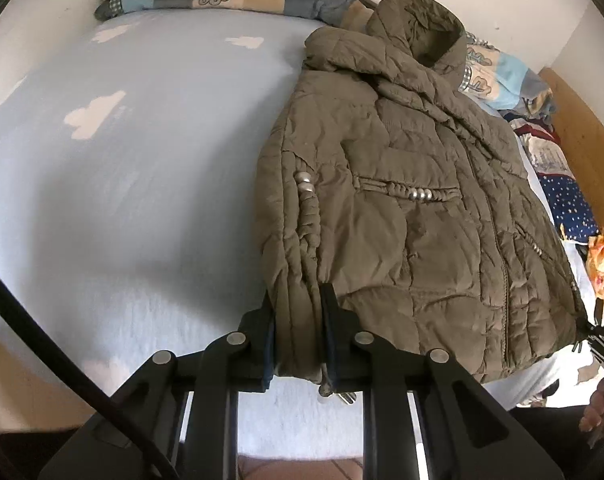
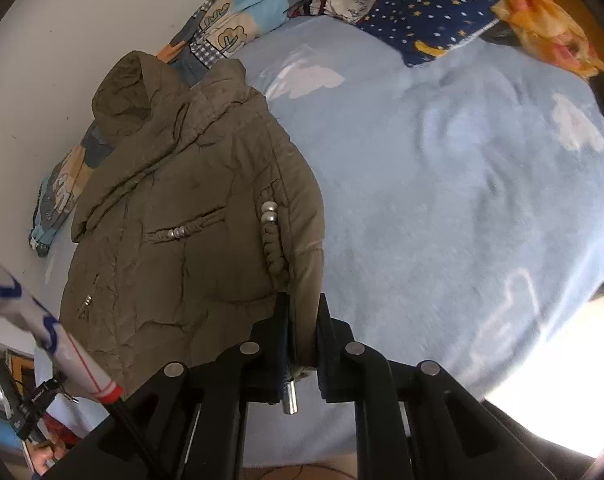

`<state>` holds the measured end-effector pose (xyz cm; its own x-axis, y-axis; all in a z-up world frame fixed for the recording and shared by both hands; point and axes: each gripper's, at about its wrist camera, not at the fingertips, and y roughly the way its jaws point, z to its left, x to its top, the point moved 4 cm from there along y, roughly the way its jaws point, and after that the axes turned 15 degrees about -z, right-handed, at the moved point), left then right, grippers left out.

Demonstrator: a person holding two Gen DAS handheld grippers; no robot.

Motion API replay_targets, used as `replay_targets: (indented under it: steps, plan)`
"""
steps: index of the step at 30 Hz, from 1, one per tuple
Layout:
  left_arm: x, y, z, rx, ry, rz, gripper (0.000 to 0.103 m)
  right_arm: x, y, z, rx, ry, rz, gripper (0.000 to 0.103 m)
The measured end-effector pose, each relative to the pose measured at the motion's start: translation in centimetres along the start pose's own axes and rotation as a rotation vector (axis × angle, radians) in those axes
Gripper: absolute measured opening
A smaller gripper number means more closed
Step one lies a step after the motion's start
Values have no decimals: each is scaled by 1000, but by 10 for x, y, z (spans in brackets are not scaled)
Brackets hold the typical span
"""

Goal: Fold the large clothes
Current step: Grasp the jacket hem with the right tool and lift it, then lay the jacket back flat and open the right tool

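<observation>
The left gripper [image 1: 298, 332] is clamped on the bottom hem of an olive quilted jacket [image 1: 402, 200] at one corner, and the right gripper [image 2: 304, 336] pinches the hem at the opposite corner, each closed down tight on several bunched layers of fabric. The jacket lies front-up on a light blue bed sheet [image 1: 122, 200] printed with white clouds, its hood [image 2: 130, 88] pointing toward the wall and a rumpled patchwork blanket [image 2: 238, 12]. It looks padded and puffy, so I judge it light for its bulk, soft and floppy, with a slick shell that could slide out of a shallow pinch. A metal cord toggle [image 2: 289, 398] hangs just below the right gripper, and beaded cord trim [image 1: 306, 188] runs along the side seam; both are hard lumps best kept out of the grip. The two hem corners seem the sensible hold for carrying the lower edge up toward the hood.
</observation>
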<state>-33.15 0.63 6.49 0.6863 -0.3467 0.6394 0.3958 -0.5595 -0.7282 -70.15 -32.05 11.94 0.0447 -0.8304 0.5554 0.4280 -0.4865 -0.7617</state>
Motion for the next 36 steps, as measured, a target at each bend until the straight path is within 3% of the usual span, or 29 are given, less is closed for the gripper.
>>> replay_targets:
  steps: [4, 5, 8, 10, 12, 14, 16, 18, 24, 27, 33, 36]
  plan:
    - [-3, -3, -2, 25, 22, 1, 19, -4, -1, -5, -25, 8, 18, 11]
    - [-2, 0, -2, 47, 33, 5, 24, -5, 3, -9, -42, 15, 35, 11]
    - [5, 6, 5, 150, 40, 12, 57, -6, 14, -14, -70, 32, 68, 19]
    - [10, 1, 12, 161, 11, -12, 58, -3, 14, -16, -101, 29, 80, 38]
    - [22, -10, 17, 197, -8, -75, 58, 6, 6, -19, -147, 30, 26, 63]
    - [32, -22, 16, 230, 6, -153, 59, 15, -7, -22, -175, 33, -38, 64]
    - [38, -24, 0, 208, 43, -173, 61, 23, -19, -18, -184, 15, -107, 64]
    - [42, -21, -25, 173, 91, -175, 61, 29, -21, 4, -125, -36, -141, 64]
    - [35, 7, -119, 80, 308, -158, 65, 7, 4, 108, 23, -277, -83, 64]
    - [22, 34, -150, 94, 377, -122, 65, -13, 24, 153, 49, -387, -46, 64]
    - [-9, 79, -165, 174, 461, -74, 67, -49, 68, 191, 6, -524, -4, 64]
    - [-16, 83, -165, 203, 497, -115, 74, -70, 89, 191, -44, -596, 36, 64]
